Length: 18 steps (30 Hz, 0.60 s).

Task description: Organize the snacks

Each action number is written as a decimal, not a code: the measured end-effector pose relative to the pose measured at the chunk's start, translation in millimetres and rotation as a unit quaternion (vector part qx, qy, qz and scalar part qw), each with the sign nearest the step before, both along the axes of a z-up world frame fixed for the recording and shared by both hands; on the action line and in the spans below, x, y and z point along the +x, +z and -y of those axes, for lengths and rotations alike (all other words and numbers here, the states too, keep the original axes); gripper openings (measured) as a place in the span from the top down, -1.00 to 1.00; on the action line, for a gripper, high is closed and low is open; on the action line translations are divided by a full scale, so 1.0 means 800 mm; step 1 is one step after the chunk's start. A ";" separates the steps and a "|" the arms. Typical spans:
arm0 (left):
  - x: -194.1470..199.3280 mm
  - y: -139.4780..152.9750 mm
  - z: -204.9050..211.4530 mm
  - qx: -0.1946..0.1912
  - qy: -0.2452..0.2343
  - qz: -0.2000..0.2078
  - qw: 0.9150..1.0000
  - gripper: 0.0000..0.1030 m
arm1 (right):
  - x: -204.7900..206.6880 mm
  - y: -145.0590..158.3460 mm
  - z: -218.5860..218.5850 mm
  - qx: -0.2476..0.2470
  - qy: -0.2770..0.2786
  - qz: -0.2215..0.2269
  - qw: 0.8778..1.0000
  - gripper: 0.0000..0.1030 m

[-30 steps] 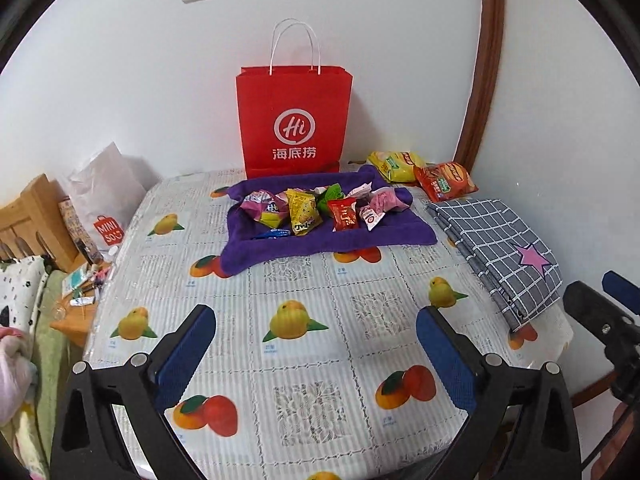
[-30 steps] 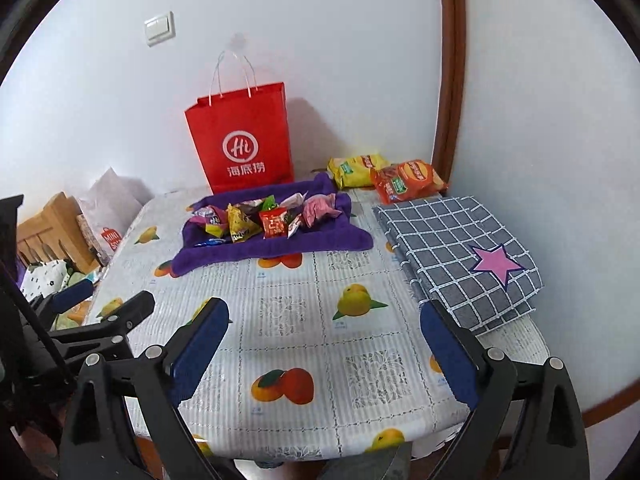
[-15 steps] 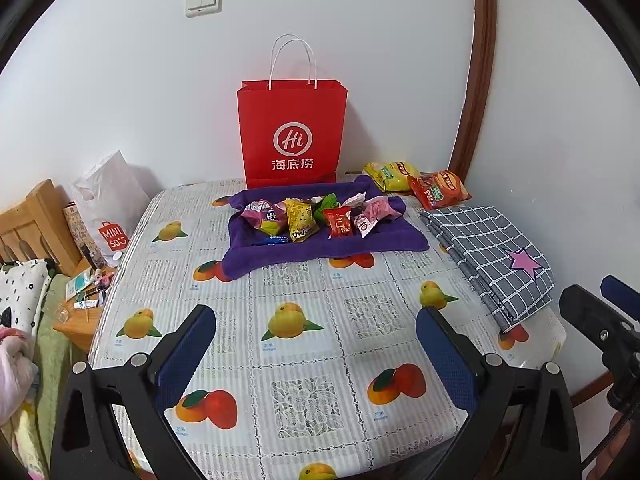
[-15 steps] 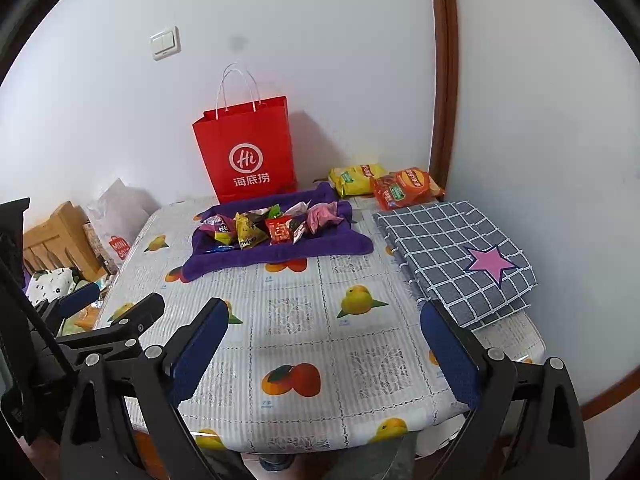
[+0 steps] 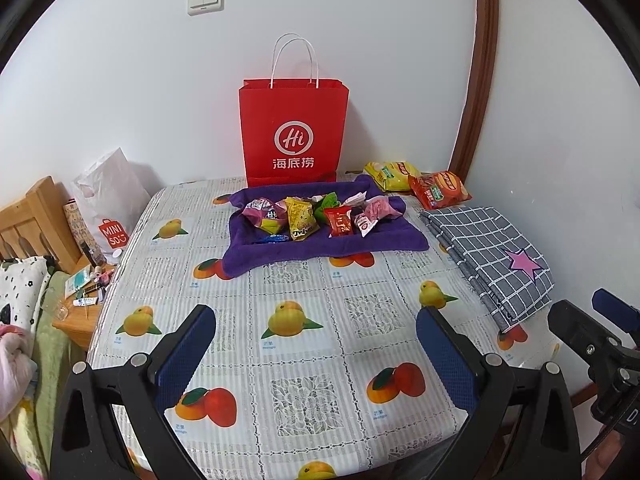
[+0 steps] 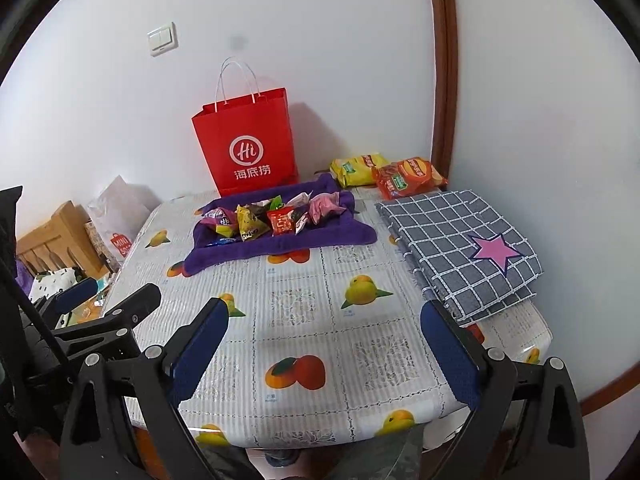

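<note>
While both grippers hang over the near edge of the table, a wide stretch of bare tablecloth lies open between them and the snacks. The left gripper has its jaws spread wide and holds nothing; the right gripper is likewise fully parted and empty, its blue textured pads facing each other across the gap. On the right, the table runs close to a white wall, and a folded grey checked cloth with a pink star takes up that side up to the edge. On the left, the table edge drops off toward a wooden headboard and a white shopping bag. At the far middle a purple towel, soft and plush with rumpled raised borders, lies with its long axis running left to right across the table. The snack packets sit piled on it in a row along that same axis: small crinkled foil pouches in pink, yellow, green and red. Two larger flat bags lie off the towel in the far right corner, a yellow chip bag and an orange chip bag just beside it. A stiff red paper bag with white cord handles stands upright against the back wall, just behind the towel. The tablecloth is glossy plastic printed with fruit and lace squares.
</note>
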State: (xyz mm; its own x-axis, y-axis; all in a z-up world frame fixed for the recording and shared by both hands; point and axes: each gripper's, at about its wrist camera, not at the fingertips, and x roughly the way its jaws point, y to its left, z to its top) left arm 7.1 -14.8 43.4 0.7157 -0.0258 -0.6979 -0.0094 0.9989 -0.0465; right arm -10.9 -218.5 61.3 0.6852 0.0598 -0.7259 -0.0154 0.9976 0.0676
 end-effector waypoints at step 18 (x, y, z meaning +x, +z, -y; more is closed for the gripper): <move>-0.001 -0.003 0.000 -0.004 0.000 -0.002 1.000 -0.97 | -0.002 0.001 -0.001 0.004 0.007 0.001 1.000 -0.86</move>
State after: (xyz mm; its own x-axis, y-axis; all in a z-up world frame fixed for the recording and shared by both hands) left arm 6.1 -14.8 41.3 0.7124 -0.0312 -0.7011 -0.0097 0.9985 -0.0543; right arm -12.5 -217.6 61.9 0.6856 0.0755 -0.7241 -0.0290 0.9967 0.0765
